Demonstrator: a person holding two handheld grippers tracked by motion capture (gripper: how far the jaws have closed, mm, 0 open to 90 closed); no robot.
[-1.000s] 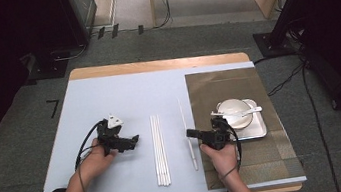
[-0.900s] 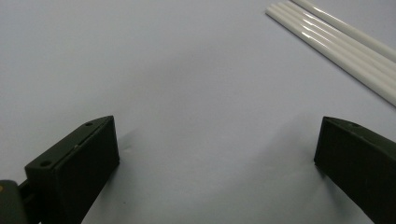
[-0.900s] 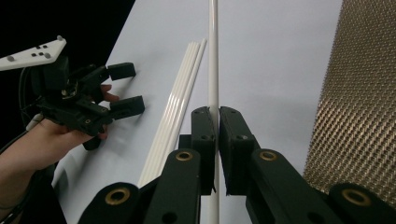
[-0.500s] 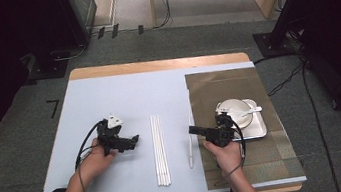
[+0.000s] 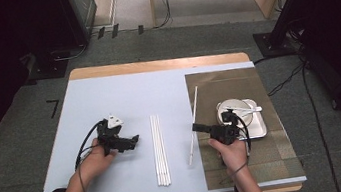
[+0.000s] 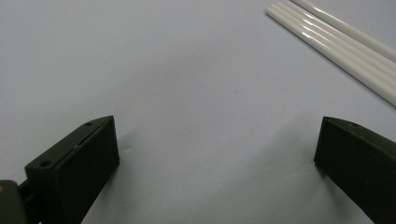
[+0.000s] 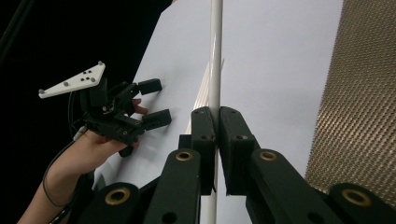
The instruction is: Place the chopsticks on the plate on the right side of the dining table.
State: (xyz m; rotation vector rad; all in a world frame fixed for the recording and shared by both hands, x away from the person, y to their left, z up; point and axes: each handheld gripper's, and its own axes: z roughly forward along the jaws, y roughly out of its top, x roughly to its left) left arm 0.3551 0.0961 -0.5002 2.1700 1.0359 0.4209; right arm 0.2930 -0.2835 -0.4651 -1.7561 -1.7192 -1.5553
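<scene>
**Right gripper holds one rod, left idle**

Left gripper [image 5: 132, 141] rests wide open and empty on the blue mat [image 5: 108, 99], beside the white rod bundle [image 5: 159, 150]. Right gripper [image 7: 216, 122] clamps one white rod [image 7: 215, 56]; next, probably, carry it to the bundle.

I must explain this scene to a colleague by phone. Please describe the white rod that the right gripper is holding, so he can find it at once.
Start at the pale blue table top and find the brown mat on its right side. Along the mat's left edge lies one thin white rod, clamped in the right gripper. Unlike the bundle of white rods mid-table, it is alone and slanted.
</scene>
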